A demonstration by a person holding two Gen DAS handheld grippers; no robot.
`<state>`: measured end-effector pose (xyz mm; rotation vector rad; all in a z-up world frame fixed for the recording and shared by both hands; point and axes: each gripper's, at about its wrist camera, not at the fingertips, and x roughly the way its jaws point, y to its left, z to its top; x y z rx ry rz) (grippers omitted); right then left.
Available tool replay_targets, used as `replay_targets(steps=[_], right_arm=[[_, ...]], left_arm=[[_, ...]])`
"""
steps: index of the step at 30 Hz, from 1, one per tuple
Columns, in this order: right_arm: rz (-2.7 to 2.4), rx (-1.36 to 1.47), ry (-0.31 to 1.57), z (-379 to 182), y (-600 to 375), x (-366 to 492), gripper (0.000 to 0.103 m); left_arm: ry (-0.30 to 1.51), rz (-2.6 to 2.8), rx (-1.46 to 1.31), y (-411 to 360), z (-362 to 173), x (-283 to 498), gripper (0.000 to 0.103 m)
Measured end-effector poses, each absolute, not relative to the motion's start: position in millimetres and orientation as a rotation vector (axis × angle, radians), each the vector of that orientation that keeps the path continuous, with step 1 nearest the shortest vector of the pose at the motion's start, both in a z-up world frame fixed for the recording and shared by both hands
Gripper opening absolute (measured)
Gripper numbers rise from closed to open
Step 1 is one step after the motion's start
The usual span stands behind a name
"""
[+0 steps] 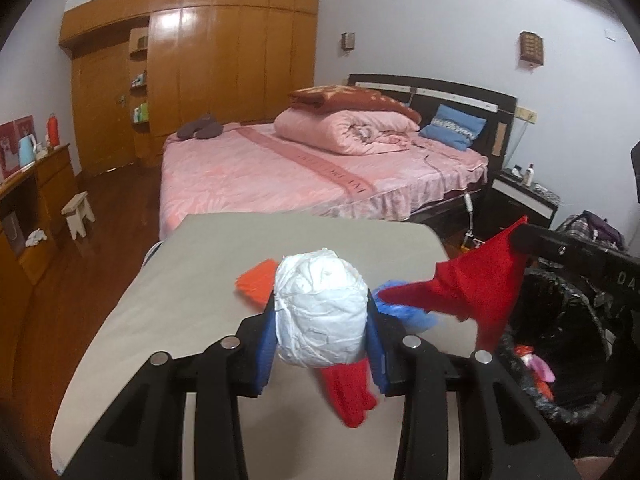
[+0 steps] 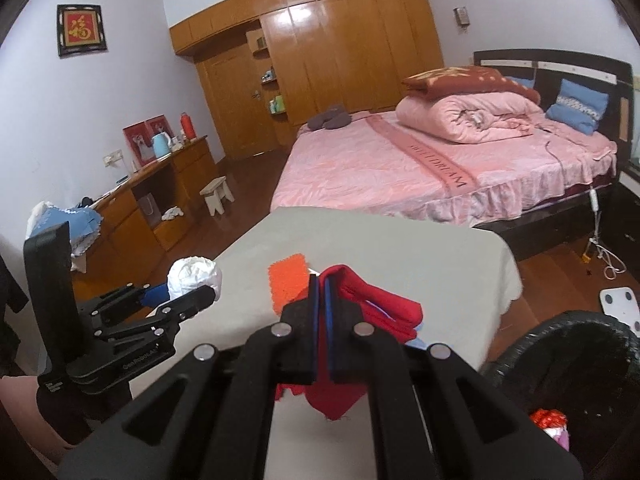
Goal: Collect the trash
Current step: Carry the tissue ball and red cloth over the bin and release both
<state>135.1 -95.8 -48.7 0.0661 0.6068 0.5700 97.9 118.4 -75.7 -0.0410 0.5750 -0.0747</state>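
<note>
- The left gripper [image 1: 322, 320] is partly open around a crumpled white plastic ball [image 1: 322, 312]; its blue pads press on both sides of the ball, so I judge that the ball is held and lifted above the table.
- A red strip [image 1: 350, 396] hangs under the ball between the same pads; I cannot tell if it is also clamped or only lies behind.
- The right gripper [image 2: 320, 292] has its jaws fully together, and a red cloth [image 2: 372, 312] is pinched between them; the cloth hangs free on both sides of the jaws.
- Something light blue [image 2: 418, 342] shows under the red cloth; whether it is held too, I cannot tell.
- The black wicker bin [image 2: 568, 356], with a black bag inside, stands on the floor just beside the right edge of the grey table [image 2: 420, 248]. Some trash already lies in the bin: a red-orange wrapper [image 2: 548, 418] and something pink.
- On the table, an orange scrap [image 2: 286, 280] lies near the middle, a little beyond the grippers.
- A blue crumpled bag [image 1: 404, 312] lies on the table just to the right of the left gripper, partly behind the red cloth.
- My judgement: the task is in the middle. Some pieces are in the bin, two are in the grippers and not yet dropped, and at least the orange scrap and the blue bag remain on the table.
- Farther away is a bed [image 2: 400, 168] with pink covers; nothing on it looks like trash.
</note>
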Motion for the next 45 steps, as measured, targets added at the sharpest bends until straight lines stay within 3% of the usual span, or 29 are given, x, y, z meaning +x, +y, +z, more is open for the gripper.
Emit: replay_targets(steps=[16,36,38,41,43,45], right_arm=[[0.337,0.081,0.592,-50,-205,92,0.002],[0.084,0.129,0.641,-92,-318,64,0.002],[0.063,0.133,0.66,-97,-324,64,0.006],[0.021,0.147,0.7,-108,-337,64,0.009],[-0.003,0.162,0.731,-116,-343,61,0.023],[-0.024,0.167,0.741,-122,-346,57,0.029]], left_arm=[[0.555,-0.303,-0.015,8,-71,89,0.039],[0.57,-0.557,0.065,-127,-84,106,0.039],[0.589,-0.593,0.068,-139,-89,110,0.043],[0.603,-0.62,0.075,-149,-94,113,0.06],[0.608,-0.623,0.075,-150,-96,113,0.065],[0.609,-0.62,0.072,-150,-96,113,0.066]])
